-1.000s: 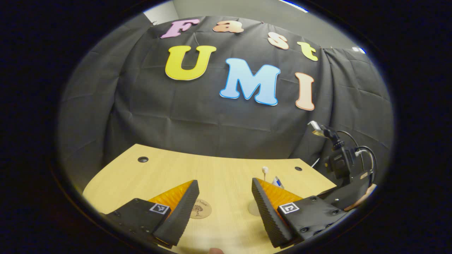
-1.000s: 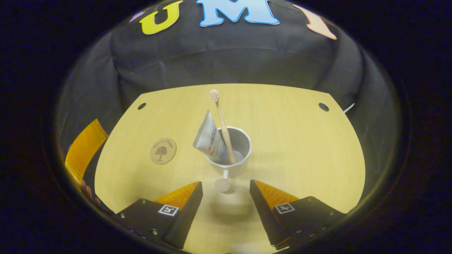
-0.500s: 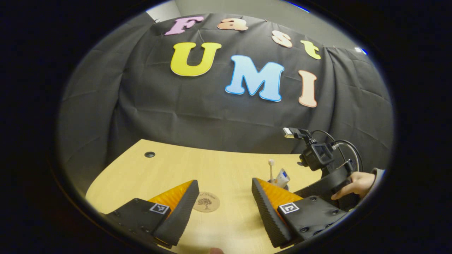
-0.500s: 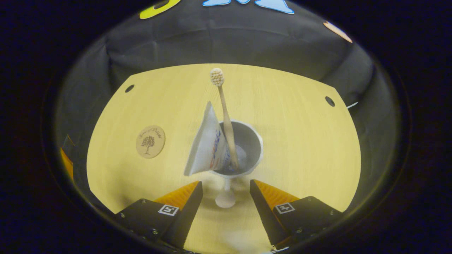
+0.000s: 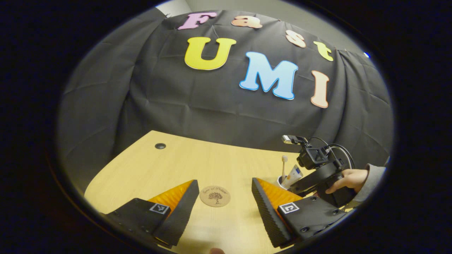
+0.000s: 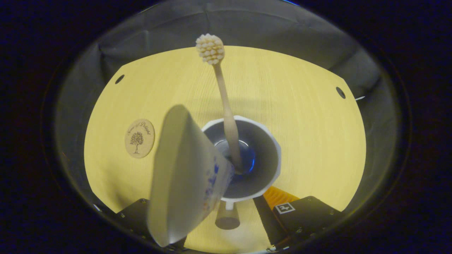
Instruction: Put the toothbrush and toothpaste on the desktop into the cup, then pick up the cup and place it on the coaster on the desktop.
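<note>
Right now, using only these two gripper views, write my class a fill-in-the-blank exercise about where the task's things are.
1. The toothbrush stands in the cup with its ____ end up.
2. The tube leaning beside it in the cup is the ____.
3. The round coaster lies flat on the ____, apart from the cup.
4. In the left gripper view, the left gripper has its fingers spread, so it is ____.

Missing words: bristle; toothpaste; desktop; open
</note>
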Demonstrator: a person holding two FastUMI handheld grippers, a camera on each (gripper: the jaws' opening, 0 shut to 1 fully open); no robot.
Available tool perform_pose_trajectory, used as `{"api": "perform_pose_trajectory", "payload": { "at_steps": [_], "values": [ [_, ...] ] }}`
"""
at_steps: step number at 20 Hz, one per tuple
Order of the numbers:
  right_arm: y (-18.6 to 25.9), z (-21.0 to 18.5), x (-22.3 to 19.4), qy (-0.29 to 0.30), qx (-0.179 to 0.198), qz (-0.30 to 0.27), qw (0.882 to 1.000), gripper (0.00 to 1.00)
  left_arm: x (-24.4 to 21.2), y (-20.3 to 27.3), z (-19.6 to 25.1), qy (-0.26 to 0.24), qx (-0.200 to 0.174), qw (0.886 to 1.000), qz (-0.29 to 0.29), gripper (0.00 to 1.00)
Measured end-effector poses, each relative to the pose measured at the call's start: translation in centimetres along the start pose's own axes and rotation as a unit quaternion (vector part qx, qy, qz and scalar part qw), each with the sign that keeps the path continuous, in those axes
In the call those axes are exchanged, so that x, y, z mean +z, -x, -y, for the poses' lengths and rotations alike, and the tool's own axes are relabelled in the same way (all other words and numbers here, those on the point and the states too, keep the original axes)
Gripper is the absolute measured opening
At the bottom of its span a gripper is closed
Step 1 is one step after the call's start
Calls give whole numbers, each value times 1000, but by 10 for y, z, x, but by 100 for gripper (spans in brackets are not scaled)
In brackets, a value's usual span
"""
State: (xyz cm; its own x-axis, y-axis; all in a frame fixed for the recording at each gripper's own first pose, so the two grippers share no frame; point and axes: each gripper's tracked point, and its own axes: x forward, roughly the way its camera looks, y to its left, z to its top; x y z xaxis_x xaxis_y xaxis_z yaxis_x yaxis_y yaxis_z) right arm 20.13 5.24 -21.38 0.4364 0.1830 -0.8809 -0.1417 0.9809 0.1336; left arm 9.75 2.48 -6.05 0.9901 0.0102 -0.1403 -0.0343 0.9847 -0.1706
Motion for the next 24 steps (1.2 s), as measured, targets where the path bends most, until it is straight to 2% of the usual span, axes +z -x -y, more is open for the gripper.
{"api": "perform_pose_trajectory", "payload": {
  "at_steps": [4, 5, 6, 7, 9, 11, 14, 15, 16, 17, 19, 22, 23, 24],
  "values": [
    [-3, 2, 2, -5, -2, -4, 1000, 84, -4, -1, -4, 11, 6, 1000, -5, 100],
    [-2, 3, 2, -6, -2, -5, 1000, 77, -5, -1, -4, 14, 6, 1000, -7, 100],
    [-2, 8, 1, -5, -9, -4, 1000, 75, -6, -2, -5, 16, 9, 1000, -8, 100],
    [-2, 9, 1, -8, -10, -6, 1000, 65, -7, -2, -5, 17, 8, 1000, -8, 100],
    [-4, 11, -1, -9, -14, -9, 1000, 57, -8, -3, -4, 19, 9, 1000, -10, 100],
    [2, 12, -2, -17, -13, -13, 1000, 32, -9, -4, -5, 21, 10, 1000, -12, 100],
    [-2, 11, -2, -7, -14, -6, 1000, 32, -11, -2, -8, 26, 15, 999, -13, 100],
    [-1, 12, -1, -3, -15, -3, 1000, 31, -10, -2, -11, 27, 17, 999, -12, 96],
    [-1, 11, -1, -3, -14, 0, 1000, 31, -11, -1, -13, 29, 20, 999, -12, 100],
    [-1, 11, 0, -5, -12, 3, 1000, 31, -10, 0, -15, 30, 22, 999, -12, 96],
    [2, 8, 2, -9, -4, 9, 1000, 30, -11, 1, -20, 31, 27, 999, -11, 100],
    [8, 0, 4, -3, 8, 16, 1000, 30, -11, 5, -28, 36, 34, 999, -11, 100],
    [11, -7, 4, -2, 14, 16, 1000, 30, -12, 7, -32, 38, 36, 999, -11, 96],
    [13, -15, 3, 1, 19, 17, 1000, 30, -13, 10, -36, 40, 37, 998, -10, 100]
  ]
}}
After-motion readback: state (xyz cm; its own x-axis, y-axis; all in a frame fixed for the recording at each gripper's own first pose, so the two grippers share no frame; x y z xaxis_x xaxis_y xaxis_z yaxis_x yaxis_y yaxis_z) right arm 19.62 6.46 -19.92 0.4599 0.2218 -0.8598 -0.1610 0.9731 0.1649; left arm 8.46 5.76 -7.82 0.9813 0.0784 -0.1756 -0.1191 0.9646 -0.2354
